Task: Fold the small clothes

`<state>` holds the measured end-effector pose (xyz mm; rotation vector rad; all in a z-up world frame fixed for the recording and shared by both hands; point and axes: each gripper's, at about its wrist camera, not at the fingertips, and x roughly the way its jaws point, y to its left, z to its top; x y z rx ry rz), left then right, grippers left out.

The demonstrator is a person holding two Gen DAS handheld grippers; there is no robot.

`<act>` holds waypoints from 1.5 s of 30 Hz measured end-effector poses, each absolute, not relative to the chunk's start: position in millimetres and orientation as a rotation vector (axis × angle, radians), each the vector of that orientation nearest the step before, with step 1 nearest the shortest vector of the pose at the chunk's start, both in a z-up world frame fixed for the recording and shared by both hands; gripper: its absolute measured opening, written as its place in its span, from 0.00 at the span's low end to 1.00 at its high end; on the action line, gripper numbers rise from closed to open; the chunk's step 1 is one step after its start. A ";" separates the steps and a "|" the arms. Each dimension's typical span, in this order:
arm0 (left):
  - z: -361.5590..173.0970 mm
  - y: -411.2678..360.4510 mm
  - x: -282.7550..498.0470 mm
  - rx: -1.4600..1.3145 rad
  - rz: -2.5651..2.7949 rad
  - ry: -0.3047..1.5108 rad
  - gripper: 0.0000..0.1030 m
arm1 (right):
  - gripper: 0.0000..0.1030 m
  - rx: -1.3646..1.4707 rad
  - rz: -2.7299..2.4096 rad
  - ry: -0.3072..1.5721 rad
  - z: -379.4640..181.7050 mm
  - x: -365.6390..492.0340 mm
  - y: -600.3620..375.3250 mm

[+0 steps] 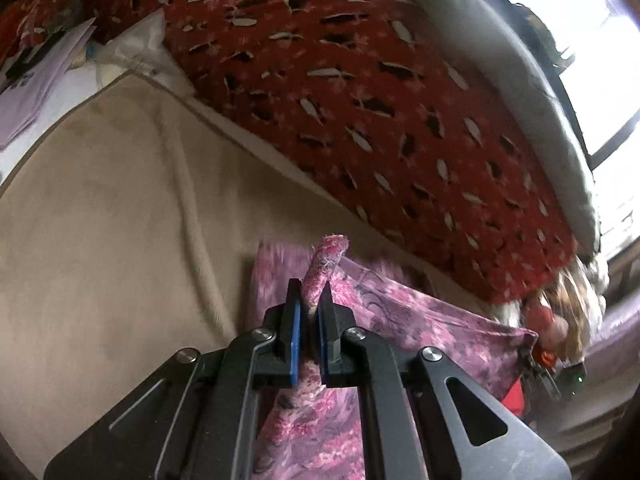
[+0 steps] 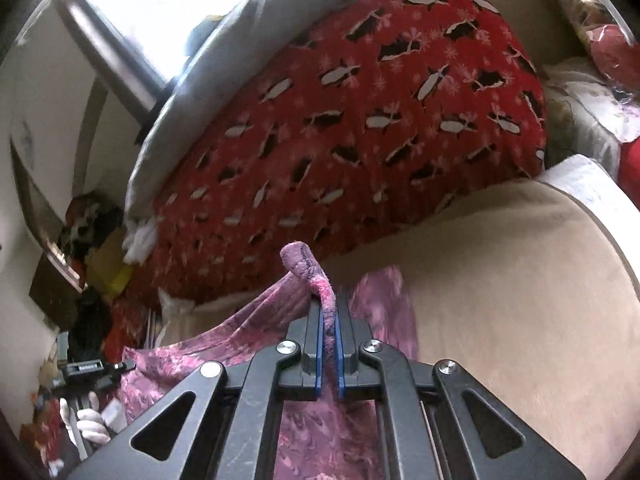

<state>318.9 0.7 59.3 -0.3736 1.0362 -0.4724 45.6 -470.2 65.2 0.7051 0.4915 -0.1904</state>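
A small pink and purple patterned garment [image 1: 404,320] is held up and stretched between both grippers above a beige bed cover [image 1: 100,216]. My left gripper [image 1: 311,292] is shut on one bunched corner of it, which pokes out past the fingertips. My right gripper [image 2: 329,300] is shut on the other corner of the garment [image 2: 240,340], which curls over the tips. In the left wrist view the right gripper [image 1: 538,364] shows at the cloth's far corner. In the right wrist view the left gripper [image 2: 96,372] shows at the left, held by a white-gloved hand.
A red blanket [image 1: 360,100] with black and white marks lies heaped behind the beige cover [image 2: 520,260]. A grey pillow [image 1: 520,80] lies against a bright window [image 2: 160,0]. Papers and plastic bags [image 1: 40,72] lie at one end. Clutter [image 2: 92,240] sits beside the bed.
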 end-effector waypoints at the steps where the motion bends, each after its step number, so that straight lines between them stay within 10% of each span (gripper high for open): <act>1: 55.4 -4.7 329.2 -0.367 -0.459 1.039 0.04 | 0.04 0.715 -0.201 0.490 62.1 56.5 -477.2; 11: -31.7 -37.4 374.1 -0.261 -0.314 1.213 0.06 | 0.07 0.824 -0.337 0.695 -26.0 114.7 -512.0; 21: 39.9 2.6 327.3 -0.346 -0.459 1.108 0.08 | 0.17 0.764 -0.296 0.566 14.5 60.9 -484.5; 45: -26.6 -40.7 193.2 -0.051 -0.358 1.275 0.51 | 0.36 0.628 -0.328 0.769 -1.8 -22.6 -415.4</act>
